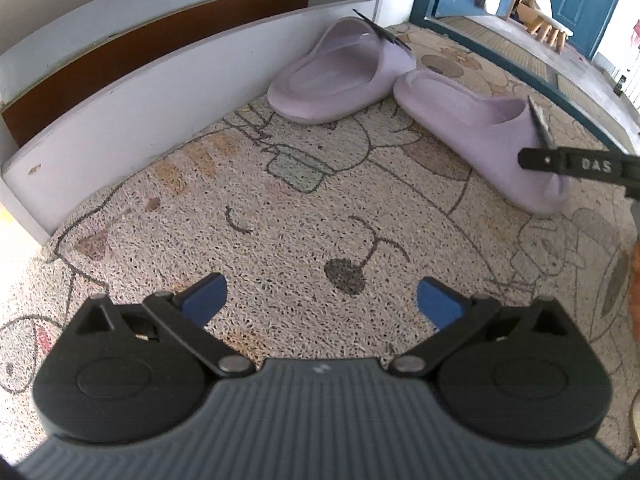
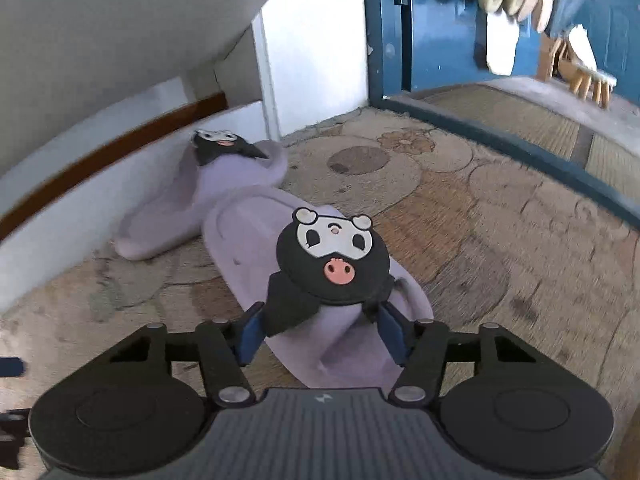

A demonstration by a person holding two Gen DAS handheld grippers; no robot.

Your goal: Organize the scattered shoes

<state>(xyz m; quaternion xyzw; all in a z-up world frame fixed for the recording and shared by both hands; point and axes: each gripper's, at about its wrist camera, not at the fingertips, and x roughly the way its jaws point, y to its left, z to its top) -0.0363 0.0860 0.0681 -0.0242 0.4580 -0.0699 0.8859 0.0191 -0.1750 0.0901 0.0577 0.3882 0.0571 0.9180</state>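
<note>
Two lilac foam slippers lie on the patterned mat (image 1: 304,216), which is the largest thing here. In the left wrist view the far slipper (image 1: 340,76) is at 12 o'clock beside the white baseboard (image 1: 120,108), and the near slipper (image 1: 480,136) at 2 o'clock, their ends almost touching. Each looks light, soft and a little springy, so the thick strap is the good place to hold. No box or rack for shoes is visible, so nothing is contained. The right gripper (image 2: 320,332) has its blue fingers (image 2: 250,336) on both sides of the near slipper's strap, under the cartoon charm (image 2: 334,256); it seems to pinch, though blur hides the contact. The left gripper (image 1: 320,302) hangs open over the mat, holding nothing.
</note>
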